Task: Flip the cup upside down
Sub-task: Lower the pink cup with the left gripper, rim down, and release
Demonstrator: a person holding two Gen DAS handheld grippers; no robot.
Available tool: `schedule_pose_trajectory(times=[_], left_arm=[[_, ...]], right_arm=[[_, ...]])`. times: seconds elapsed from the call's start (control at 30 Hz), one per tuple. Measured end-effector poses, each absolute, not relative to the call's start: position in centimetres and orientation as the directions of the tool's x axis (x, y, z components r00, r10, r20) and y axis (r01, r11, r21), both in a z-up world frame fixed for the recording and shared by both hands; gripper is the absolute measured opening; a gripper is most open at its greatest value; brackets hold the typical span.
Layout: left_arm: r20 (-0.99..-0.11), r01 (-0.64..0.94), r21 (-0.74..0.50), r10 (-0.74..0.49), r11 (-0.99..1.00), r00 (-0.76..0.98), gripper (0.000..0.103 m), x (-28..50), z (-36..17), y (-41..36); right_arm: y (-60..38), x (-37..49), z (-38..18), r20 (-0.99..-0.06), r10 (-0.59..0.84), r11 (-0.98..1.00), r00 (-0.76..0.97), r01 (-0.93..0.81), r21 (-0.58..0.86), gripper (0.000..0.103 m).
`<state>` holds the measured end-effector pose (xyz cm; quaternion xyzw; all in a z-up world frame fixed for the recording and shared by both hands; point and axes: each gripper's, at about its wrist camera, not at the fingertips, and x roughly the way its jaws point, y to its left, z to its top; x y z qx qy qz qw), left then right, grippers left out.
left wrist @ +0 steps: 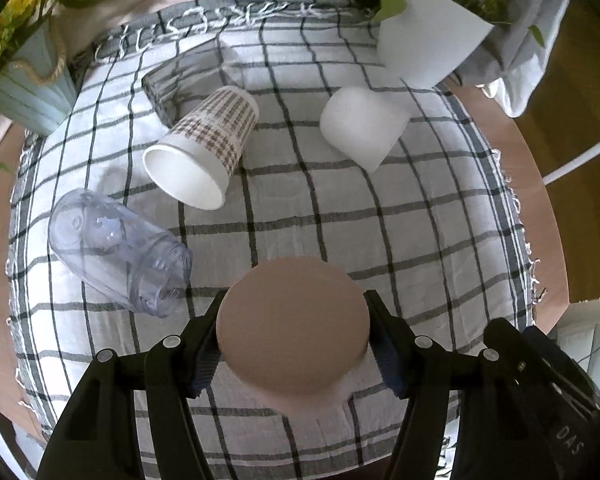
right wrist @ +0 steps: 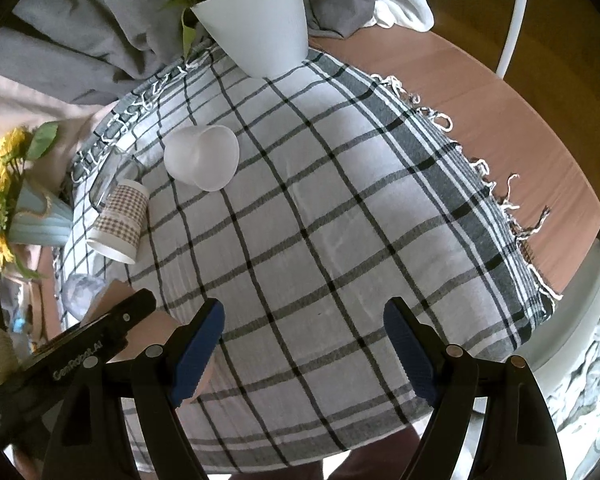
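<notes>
A: What is held by the left gripper [left wrist: 292, 344]?

B: A tan cup [left wrist: 293, 326] is clamped between its fingers, base turned toward the camera, just above the near edge of the checked cloth [left wrist: 420, 240] by which the table [right wrist: 480, 120] is covered.

A: And the right gripper [right wrist: 304, 348]?

B: Its blue-padded fingers [right wrist: 198, 350] are spread wide with nothing between them, over the near edge of the cloth. The left gripper's black arm is seen at its left.

A: What else is laid on the cloth?

B: A clear plastic tumbler [left wrist: 118, 254] is lying on its side near the left edge, and a plaid paper cup [left wrist: 204, 148] is tipped over beside it, mouth toward the camera. A white cup [left wrist: 362, 126] is lying toward the far right. A white plant pot [left wrist: 428, 36] is set at the far right corner, and a pale blue vase [left wrist: 28, 92] with yellow flowers at the far left corner.
</notes>
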<state>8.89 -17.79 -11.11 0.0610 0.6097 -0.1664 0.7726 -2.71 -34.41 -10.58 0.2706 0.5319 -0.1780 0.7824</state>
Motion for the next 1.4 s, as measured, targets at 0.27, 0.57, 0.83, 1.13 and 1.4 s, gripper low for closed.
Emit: schedule_pose_trajectory(times=[0.27, 0.57, 0.83, 1.13, 1.4], left_arm=[[-0.957, 0.365, -0.083, -0.177, 0.927, 0.231, 0.062, 7.8, -11.0, -18.4], [-0.956, 0.369, -0.071, -0.169, 0.927, 0.241, 0.062, 8.4, -11.6, -19.1], [-0.956, 0.369, -0.080, -0.176, 0.926, 0.234, 0.063, 8.6, -11.7, -19.0], [-0.958, 0.380, -0.039, -0.143, 0.924, 0.250, 0.073, 8.6, -11.3, -19.3], [-0.928, 0.353, -0.036, -0.162, 0.935, 0.335, 0.090, 7.1, -8.3, -18.0]], right_arm=[[-34.3, -3.0, -10.6, -0.931, -0.001, 0.805, 0.365, 0.553, 0.216, 0.082], [-34.8, -3.7, -10.7, -0.933, -0.020, 0.791, 0.359, 0.576, 0.205, 0.082], [-34.9, -3.7, -10.8, -0.934, -0.027, 0.787, 0.355, 0.584, 0.199, 0.082], [-34.6, -3.6, -10.6, -0.935, -0.031, 0.791, 0.353, 0.581, 0.193, 0.082], [-34.3, -3.8, -9.3, -0.935, -0.042, 0.809, 0.351, 0.562, 0.175, 0.088]])
